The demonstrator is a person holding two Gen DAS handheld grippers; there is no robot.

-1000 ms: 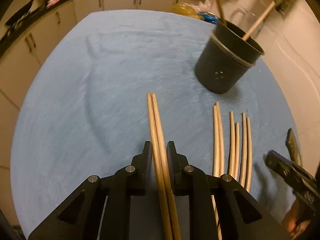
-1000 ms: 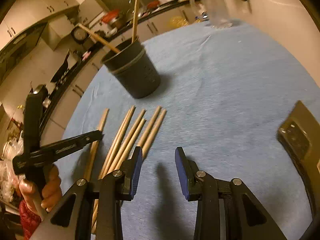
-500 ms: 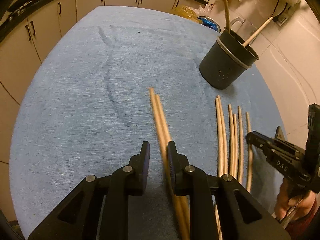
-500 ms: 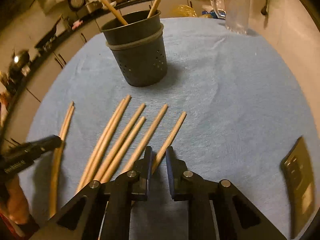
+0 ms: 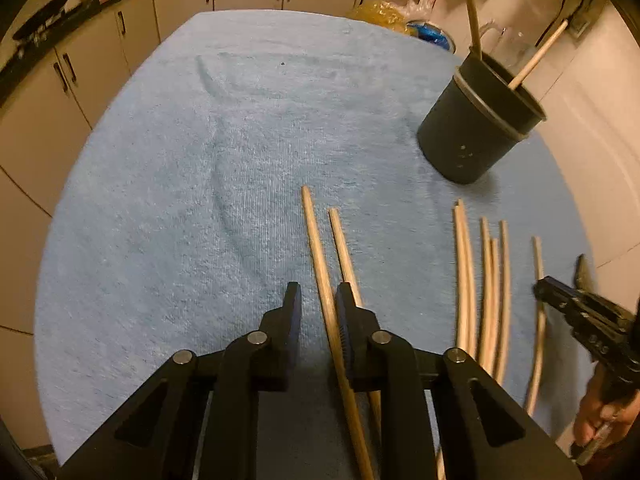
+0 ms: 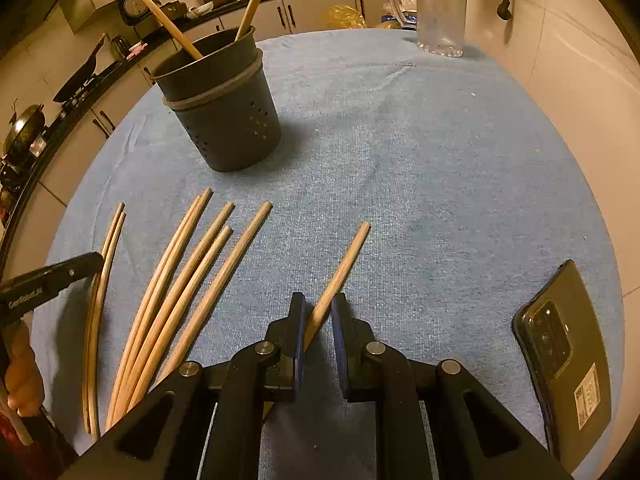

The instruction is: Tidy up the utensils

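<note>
In the left wrist view my left gripper (image 5: 318,296) points down at the blue cloth. Its narrow jaws are shut on one wooden chopstick (image 5: 316,240) that lies along the right pad. A second chopstick (image 5: 340,240) slants away and passes behind the right finger. In the right wrist view my right gripper (image 6: 319,300) is shut on a single chopstick (image 6: 348,260) that crosses the jaws at a slant. Several loose chopsticks (image 6: 176,288) lie in a row to its left. The dark perforated holder (image 6: 224,120) stands behind them with two chopsticks in it.
A phone (image 6: 568,344) lies at the right edge of the blue cloth (image 5: 180,200). A clear glass jug (image 6: 440,12) stands at the far edge. Kitchen cabinets and a counter ring the table. A hand holds the other gripper (image 5: 580,312) at the right.
My right jaws have closed on one chopstick and drawn it rightwards out of the row. In my left gripper the two chopsticks have splayed apart, one sliding behind the right finger.
</note>
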